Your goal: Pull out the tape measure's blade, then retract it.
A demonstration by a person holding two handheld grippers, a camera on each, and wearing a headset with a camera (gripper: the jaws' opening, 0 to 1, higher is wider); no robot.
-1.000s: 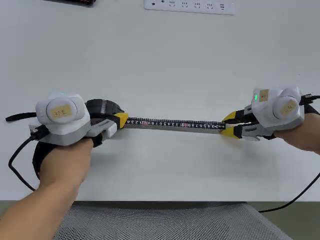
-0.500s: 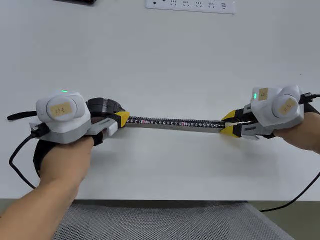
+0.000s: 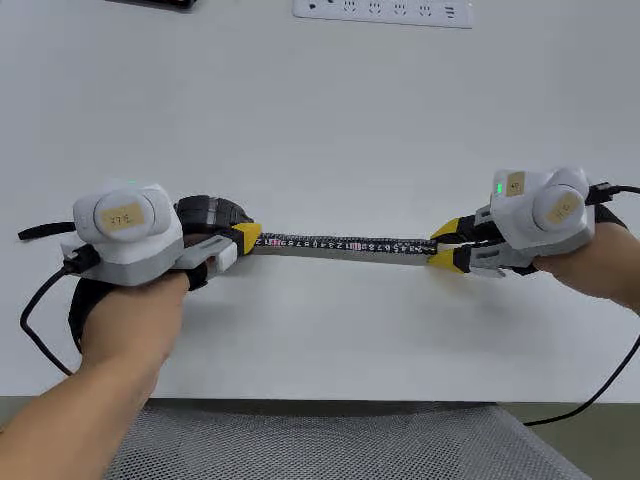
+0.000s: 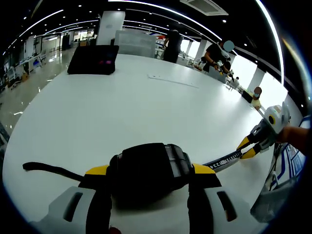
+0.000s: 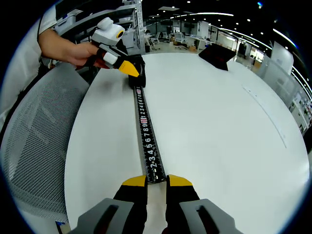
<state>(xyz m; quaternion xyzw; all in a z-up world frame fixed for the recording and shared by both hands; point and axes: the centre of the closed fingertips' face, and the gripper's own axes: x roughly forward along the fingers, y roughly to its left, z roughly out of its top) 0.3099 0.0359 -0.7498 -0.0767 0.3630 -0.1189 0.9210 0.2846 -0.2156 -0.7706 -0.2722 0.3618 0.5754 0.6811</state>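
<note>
Blade point(image 3: 345, 244) taut between left gripper point(image 3: 236, 245), clamped around the tape measure case point(image 3: 208, 214), and right gripper point(image 3: 446, 246), pinching its tip; ease it straight toward the case, slowly.

Open-plan lab/office floor: big white workbench point(image 3: 330, 120) with power strip point(image 3: 382, 11), mesh chair point(image 3: 330, 440), ceiling strip lights point(image 5: 217, 13), rows of desks point(image 5: 183, 39), people point(image 4: 217, 52) behind.

Left tongs point(image 4: 150, 171) clamped on the black tape measure case point(image 4: 146, 157), which sits on the white bench point(image 4: 122, 102). A black strap point(image 4: 48, 169) trails left from it. The blade point(image 4: 223, 160) runs right to the right tongs point(image 4: 247, 147), which pinch its end close to the bench edge.
</note>
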